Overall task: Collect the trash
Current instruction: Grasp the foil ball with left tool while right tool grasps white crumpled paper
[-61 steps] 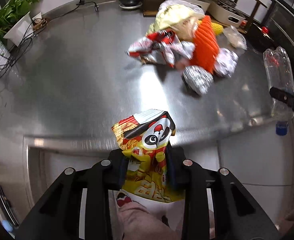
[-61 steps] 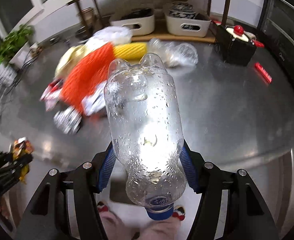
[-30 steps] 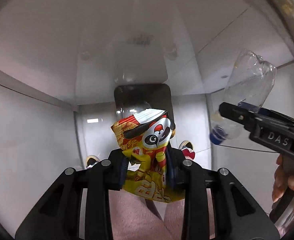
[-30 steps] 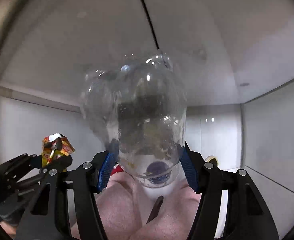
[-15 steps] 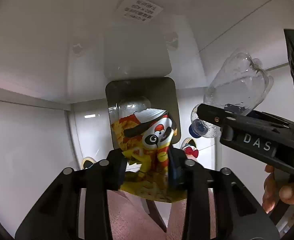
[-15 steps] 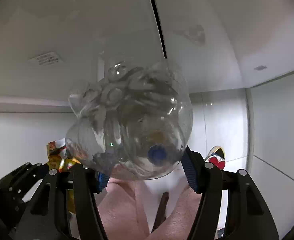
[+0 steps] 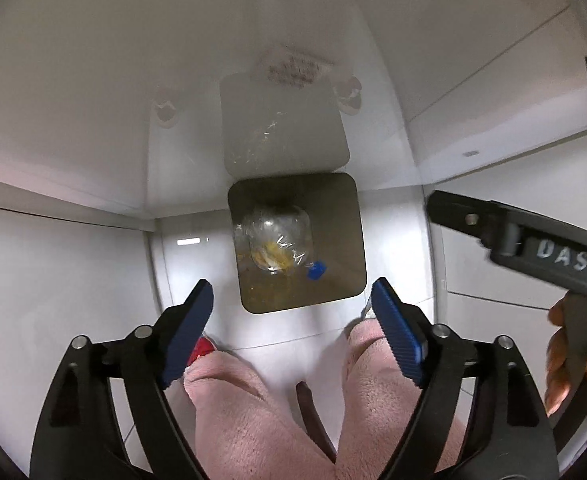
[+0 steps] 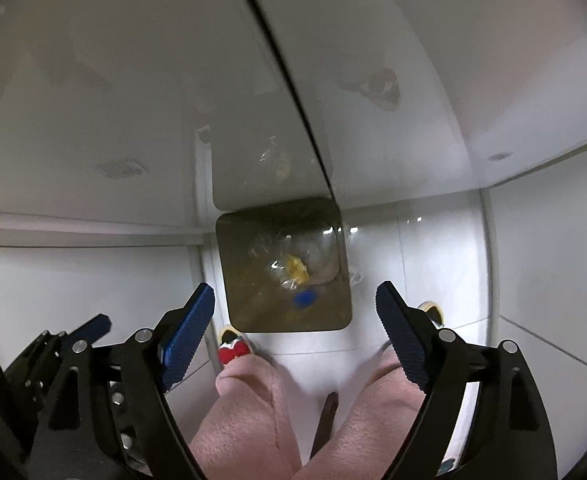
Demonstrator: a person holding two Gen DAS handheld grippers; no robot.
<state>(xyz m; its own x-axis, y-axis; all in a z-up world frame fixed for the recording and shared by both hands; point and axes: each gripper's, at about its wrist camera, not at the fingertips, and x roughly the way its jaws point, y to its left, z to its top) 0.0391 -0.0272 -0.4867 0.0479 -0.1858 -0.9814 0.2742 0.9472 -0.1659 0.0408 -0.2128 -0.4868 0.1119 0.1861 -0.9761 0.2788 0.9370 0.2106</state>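
Both claws hang over the bin (image 7: 353, 240), a square dark opening at the centre of both views. The left gripper (image 7: 293, 316) has just been opening and now stands wide, nothing between its blue pads (image 7: 189, 328). The right gripper (image 8: 295, 322) has likewise just been opening and is wide and empty; it also shows at the right edge of the left view.

The bottle (image 7: 273, 244) lies inside the bin, at mid-frame in the left view, its blue cap (image 7: 316, 271) toward lower right. Something yellow shows through the clear plastic, likely the snack bag (image 8: 296, 267), though the view through the bottle is too murky to be sure.

Handling, as a judgement: the bottle is empty, so light and springy; it dents under a pinch and its wet-looking wall may slip, so the waist is the place to hold. The bag is light, limp and crinkly; pinch a flat fold.

Count: one bin, one bottle, one cap, one yellow bag at most, two grippers, two pink-trousered legs (image 7: 245, 420) at the bottom
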